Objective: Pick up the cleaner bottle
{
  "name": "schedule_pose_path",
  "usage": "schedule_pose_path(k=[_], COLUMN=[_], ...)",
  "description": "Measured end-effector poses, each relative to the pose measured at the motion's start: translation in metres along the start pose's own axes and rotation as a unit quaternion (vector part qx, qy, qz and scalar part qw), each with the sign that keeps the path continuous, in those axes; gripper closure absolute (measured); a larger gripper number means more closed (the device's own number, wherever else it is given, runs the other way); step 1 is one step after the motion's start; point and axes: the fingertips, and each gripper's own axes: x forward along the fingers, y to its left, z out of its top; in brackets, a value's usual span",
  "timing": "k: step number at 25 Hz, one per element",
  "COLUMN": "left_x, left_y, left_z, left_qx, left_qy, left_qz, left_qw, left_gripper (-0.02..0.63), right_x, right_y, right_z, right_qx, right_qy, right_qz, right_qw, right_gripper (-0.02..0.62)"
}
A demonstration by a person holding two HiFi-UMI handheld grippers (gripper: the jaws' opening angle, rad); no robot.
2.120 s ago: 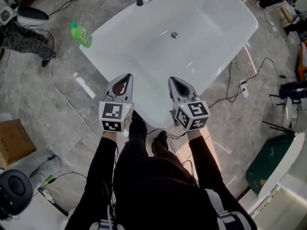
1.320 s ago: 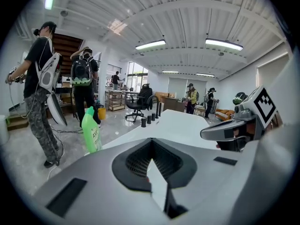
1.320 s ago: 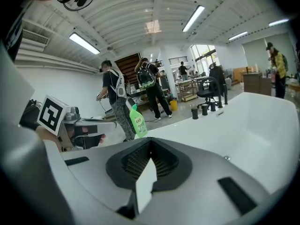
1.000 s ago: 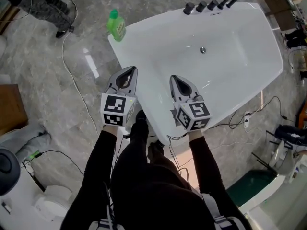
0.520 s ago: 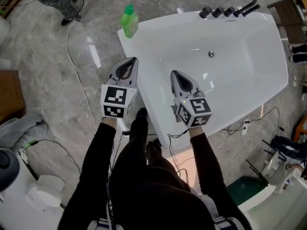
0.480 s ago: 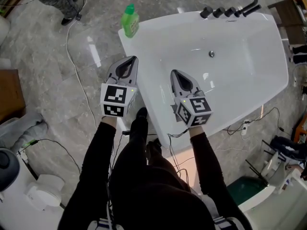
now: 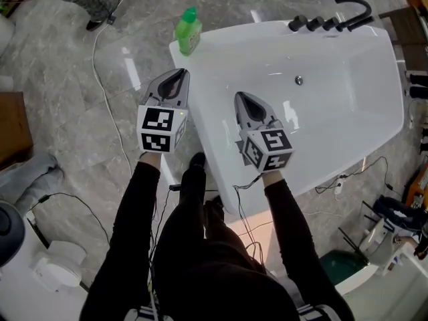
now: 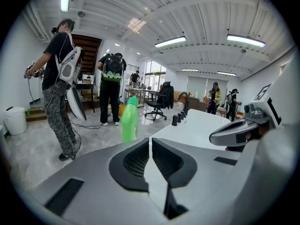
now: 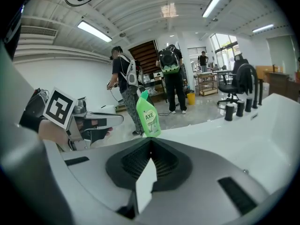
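The green cleaner bottle (image 7: 188, 31) stands upright on the near left corner of the white bathtub (image 7: 221, 172). My left gripper (image 7: 177, 79) is shut and empty. It hovers over the floor beside the tub rim, a short way below the bottle in the head view. My right gripper (image 7: 242, 99) is shut and empty over the tub, right of the bottle. In the left gripper view the bottle (image 8: 130, 118) rises just left of the closed jaw tips (image 8: 150, 142). In the right gripper view the bottle (image 9: 148, 114) stands straight ahead of the closed tips (image 9: 150, 142).
A black faucet (image 7: 352, 7) and knobs (image 7: 314, 24) sit at the tub's far end, with the drain (image 7: 299, 80) in its floor. Cables (image 7: 107, 105) trail over the grey marble floor. People (image 8: 60, 78) and an office chair (image 8: 161, 102) stand beyond the bottle.
Both grippers have moved forward toward the tub's corner, and the bottle now lies closer to the left gripper's tips. Both pairs of jaws stayed shut.
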Motion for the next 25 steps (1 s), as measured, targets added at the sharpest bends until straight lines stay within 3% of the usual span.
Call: schedule_pose_path(k=[7,11,15,25], left_x=[0.029,0.043,0.058,0.088], left_y=[0.023,0.036,0.048,0.062], left_z=[-0.007,-0.011,-0.016,-0.031], left_qx=[0.001,0.001,0.002,-0.009], left_qy=[0.007,0.016,0.028,0.055], left_qz=[0.017,0.025,0.035,0.032], left_qw=[0.9998,0.9996,0.9990,0.9979], left_gripper=[0.550,0.493,0.395,0.344], right_x=[0.032,0.045,0.055,0.069], right_y=[-0.001,0.001,0.001,-0.007], right_z=[0.007,0.009,0.008,0.004], right_qx=[-0.012,-0.016,-0.023,-0.017], right_qy=[0.004,0.005,0.009,0.015], right_qz=[0.008,0.013,0.015,0.011], right_qw=[1.000,1.000,1.000,1.000], right_gripper=[0.594,0.594,0.594,0.594])
